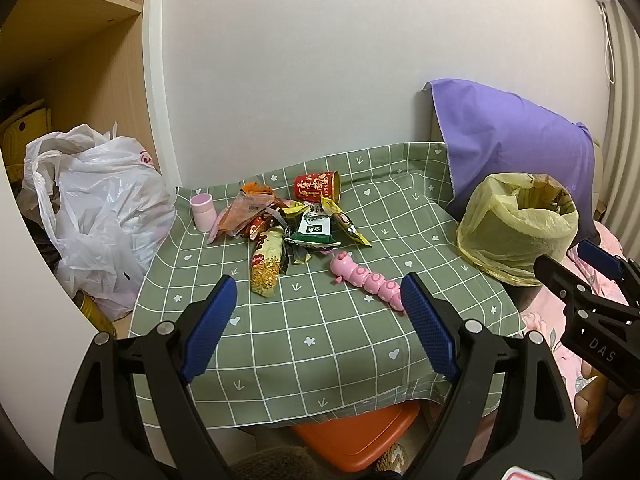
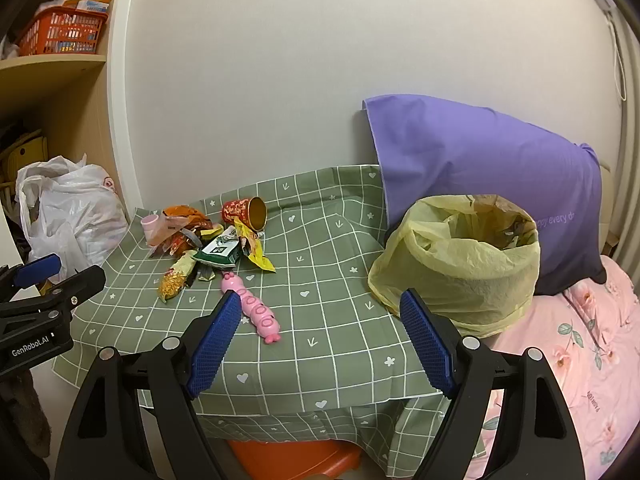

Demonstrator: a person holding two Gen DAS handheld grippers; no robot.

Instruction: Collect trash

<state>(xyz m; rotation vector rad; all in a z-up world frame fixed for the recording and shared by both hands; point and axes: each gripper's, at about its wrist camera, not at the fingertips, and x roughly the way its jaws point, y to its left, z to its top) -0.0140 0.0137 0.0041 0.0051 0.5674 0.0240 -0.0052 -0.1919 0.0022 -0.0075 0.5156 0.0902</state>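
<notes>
A pile of crumpled snack wrappers lies at the back left of a table under a green checked cloth. A red paper cup lies on its side behind the pile. A bin lined with a yellow bag stands at the table's right edge. My left gripper hangs open over the near part of the table, short of the wrappers. My right gripper is open too, between the toy and the bin, holding nothing.
A pink caterpillar toy lies near the middle, and a small pink cup stands beside the pile. A white plastic bag sits left, a purple pillow right, an orange stool beneath.
</notes>
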